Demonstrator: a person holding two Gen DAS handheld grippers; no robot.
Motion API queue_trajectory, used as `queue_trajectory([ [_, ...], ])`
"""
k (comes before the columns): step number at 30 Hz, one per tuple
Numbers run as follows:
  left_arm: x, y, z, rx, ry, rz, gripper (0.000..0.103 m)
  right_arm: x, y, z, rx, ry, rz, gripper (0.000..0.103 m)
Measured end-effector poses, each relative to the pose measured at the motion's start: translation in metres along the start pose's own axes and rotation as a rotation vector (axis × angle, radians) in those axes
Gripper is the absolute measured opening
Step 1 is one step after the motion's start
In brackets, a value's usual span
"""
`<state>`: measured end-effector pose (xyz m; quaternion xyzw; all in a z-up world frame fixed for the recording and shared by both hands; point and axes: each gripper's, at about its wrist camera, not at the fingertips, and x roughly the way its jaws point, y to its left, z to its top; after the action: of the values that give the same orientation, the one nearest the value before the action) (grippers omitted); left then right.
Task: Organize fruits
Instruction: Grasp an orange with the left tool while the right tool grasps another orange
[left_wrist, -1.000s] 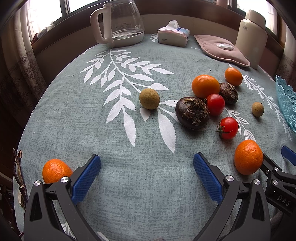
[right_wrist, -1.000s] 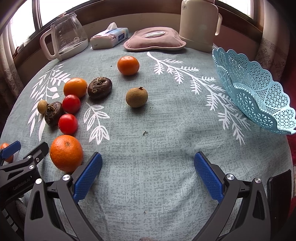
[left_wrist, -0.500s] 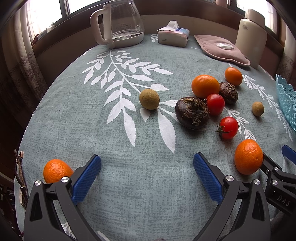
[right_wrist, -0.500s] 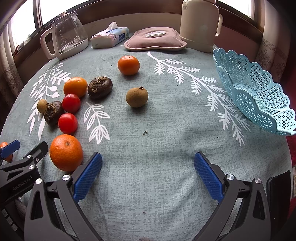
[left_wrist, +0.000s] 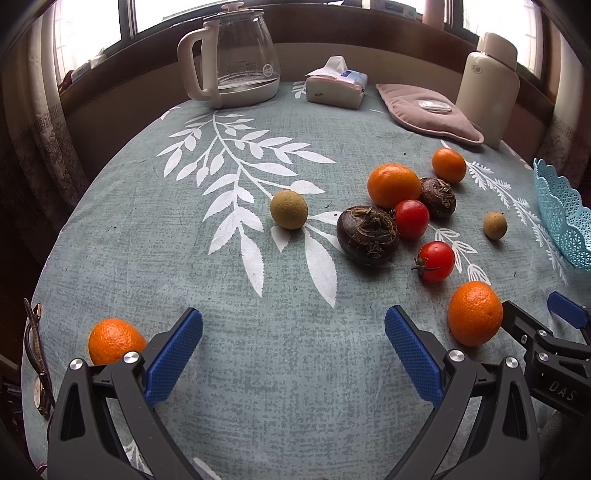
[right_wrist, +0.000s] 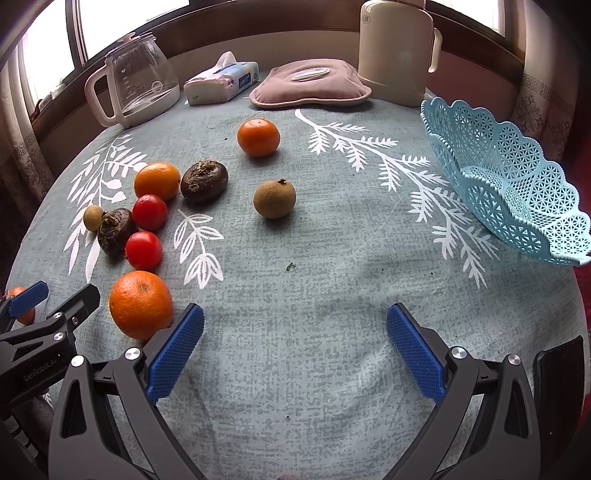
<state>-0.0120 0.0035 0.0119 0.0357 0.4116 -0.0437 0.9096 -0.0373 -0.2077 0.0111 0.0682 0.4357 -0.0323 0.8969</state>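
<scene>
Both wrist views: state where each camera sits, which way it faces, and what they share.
Left wrist: on the left hand-held gripper, facing the kettle; own open fingers show.
Right wrist: on the right hand-held gripper, facing the blue basket; own open fingers show.
Shared: the nearest orange, and each other's gripper.

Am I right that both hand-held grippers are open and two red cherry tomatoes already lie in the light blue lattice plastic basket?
Not quite: the light blue lattice plastic basket holds nothing. The right wrist view shows both red cherry tomatoes on the tablecloth. Both hand-held grippers are open.
</scene>
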Motion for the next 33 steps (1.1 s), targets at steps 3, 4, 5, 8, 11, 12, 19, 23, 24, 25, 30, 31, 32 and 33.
queue_trajectory([
  [3,-0.008,-0.001,0.001,0.012,-0.037,0.000,0.098,-0.010,0.000,-0.001,0.003,-0.043,0.029,0.101],
  [4,-0.010,-0.002,0.001,0.018,-0.046,0.005,0.098,-0.014,0.000,-0.002,0.002,-0.058,0.039,0.101],
  [5,-0.013,-0.003,0.002,0.024,-0.053,0.012,0.098,-0.017,0.001,-0.002,0.003,-0.072,0.050,0.101],
  [8,-0.019,-0.006,0.003,0.047,-0.077,0.022,0.098,-0.024,0.002,-0.003,0.002,-0.105,0.074,0.101],
  [11,-0.024,-0.005,0.004,0.052,-0.094,0.034,0.098,-0.028,0.001,-0.003,0.013,-0.116,0.092,0.101],
  [12,-0.026,-0.003,0.003,0.047,-0.097,0.034,0.098,-0.029,0.001,-0.002,0.021,-0.116,0.101,0.101],
  [19,-0.044,0.014,0.002,0.038,-0.122,0.036,0.098,-0.033,0.008,-0.001,0.038,-0.108,0.147,0.101],
  [23,-0.058,0.035,-0.004,0.045,-0.135,0.030,0.098,-0.036,0.019,0.000,0.024,-0.106,0.173,0.101],
  [24,-0.059,0.042,-0.006,0.037,-0.126,0.028,0.098,-0.036,0.022,0.000,0.020,-0.105,0.180,0.101],
  [25,-0.060,0.050,-0.008,0.025,-0.118,0.023,0.098,-0.036,0.024,0.000,0.015,-0.102,0.187,0.101],
  [30,-0.064,0.080,-0.013,-0.011,-0.103,0.009,0.098,-0.032,0.035,-0.004,-0.009,-0.084,0.206,0.101],
  [31,-0.063,0.083,-0.014,-0.003,-0.099,0.011,0.098,-0.031,0.036,-0.004,-0.012,-0.081,0.206,0.101],
  [32,-0.062,0.085,-0.014,0.005,-0.096,0.015,0.098,-0.030,0.036,-0.004,-0.014,-0.079,0.206,0.101],
  [33,-0.060,0.086,-0.015,0.013,-0.091,0.017,0.096,-0.030,0.036,-0.004,-0.013,-0.078,0.208,0.101],
])
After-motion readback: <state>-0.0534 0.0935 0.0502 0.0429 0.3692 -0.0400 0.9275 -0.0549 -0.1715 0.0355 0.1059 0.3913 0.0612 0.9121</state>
